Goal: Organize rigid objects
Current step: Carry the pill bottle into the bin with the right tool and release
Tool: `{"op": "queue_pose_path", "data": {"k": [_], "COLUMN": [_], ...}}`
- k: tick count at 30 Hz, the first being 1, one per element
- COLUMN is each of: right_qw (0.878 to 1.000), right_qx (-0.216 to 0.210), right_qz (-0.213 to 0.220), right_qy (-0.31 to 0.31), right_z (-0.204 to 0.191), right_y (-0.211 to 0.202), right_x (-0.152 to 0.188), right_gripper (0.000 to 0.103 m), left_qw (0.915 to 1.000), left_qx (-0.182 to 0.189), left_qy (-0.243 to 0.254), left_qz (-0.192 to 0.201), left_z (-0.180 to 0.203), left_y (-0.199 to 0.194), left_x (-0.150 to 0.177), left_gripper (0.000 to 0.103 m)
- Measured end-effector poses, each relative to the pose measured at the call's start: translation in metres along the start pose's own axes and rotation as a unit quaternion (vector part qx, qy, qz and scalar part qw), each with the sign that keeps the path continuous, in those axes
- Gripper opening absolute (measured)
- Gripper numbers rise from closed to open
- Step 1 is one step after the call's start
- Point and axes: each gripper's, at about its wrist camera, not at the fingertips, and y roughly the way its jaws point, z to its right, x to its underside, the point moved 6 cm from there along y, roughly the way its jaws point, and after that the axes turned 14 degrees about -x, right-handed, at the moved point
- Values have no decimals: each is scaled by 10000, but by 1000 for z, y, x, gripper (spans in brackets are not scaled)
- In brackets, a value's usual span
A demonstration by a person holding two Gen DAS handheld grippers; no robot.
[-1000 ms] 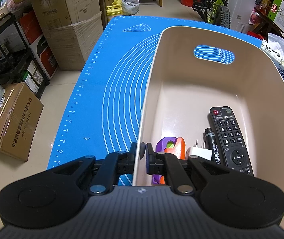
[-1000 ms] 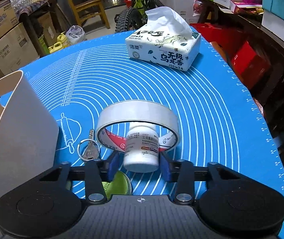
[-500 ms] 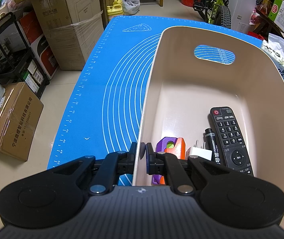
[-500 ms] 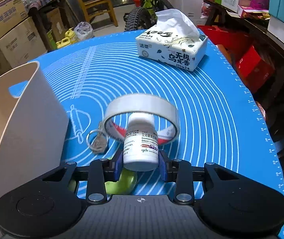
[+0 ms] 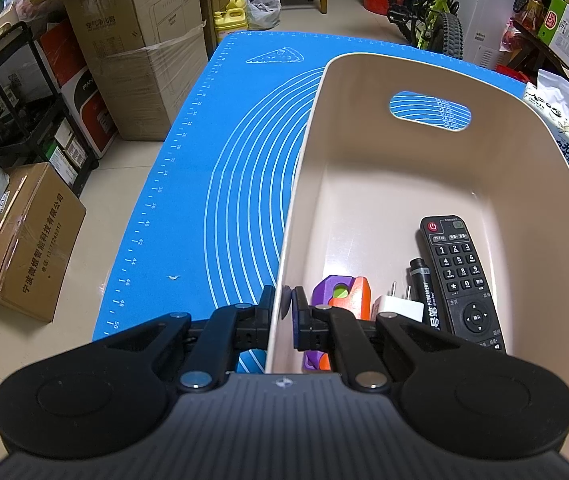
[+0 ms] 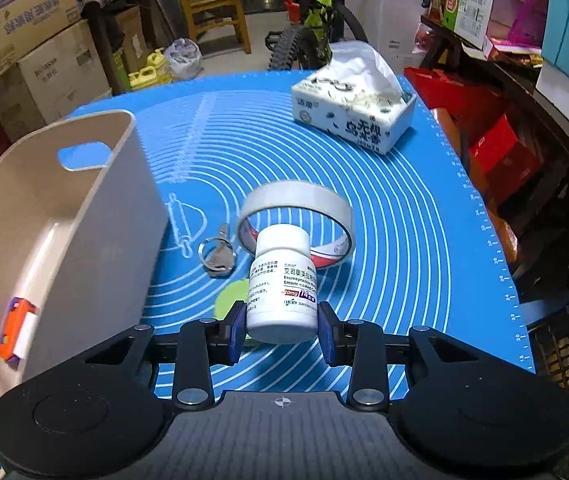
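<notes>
My left gripper is shut on the near left wall of a beige bin that stands on the blue mat. In the bin lie a black remote, a black marker, a white plug and a purple-orange toy. My right gripper is shut on a white pill bottle and holds it above the mat, right of the bin. On the mat below lie a roll of white tape, a key on a ring and a green disc.
A tissue box stands at the far right of the blue mat. The mat's right edge drops off to red boxes and a shelf. Cardboard boxes and a bicycle stand on the floor beyond the table.
My right gripper has lifted the pill bottle off the mat and moved up and back; the bin's inside now shows in its view. The left gripper has not moved.
</notes>
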Motion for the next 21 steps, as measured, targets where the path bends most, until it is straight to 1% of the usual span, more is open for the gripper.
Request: {"op": "queue_pose_path", "data": {"k": [9,13,17,21], "right_qw": [9974,9940,9896,9856], "right_qx": [-242,-496,-813,-1100], "right_qz": [606,881,986,955], "right_qy": [-306,-429,-665,-855], "right_z": [-34,-56,-85,-114], "right_y": [-44,-56,-56,-47], "right_x": [-13,-27,-37,-44], "right_gripper": [44,44,44,44], "left_qw": [10000,10000,10000,10000], "left_qx": [-1,2,-8,-7], "left_qy": [5,0,9,10], "left_qz": [3,3,7,8], "left_z": [0,0,0,0], "left_y": [0,0,0,0], "left_x": [0,0,0,0], "left_gripper": [10,10,10,10]}}
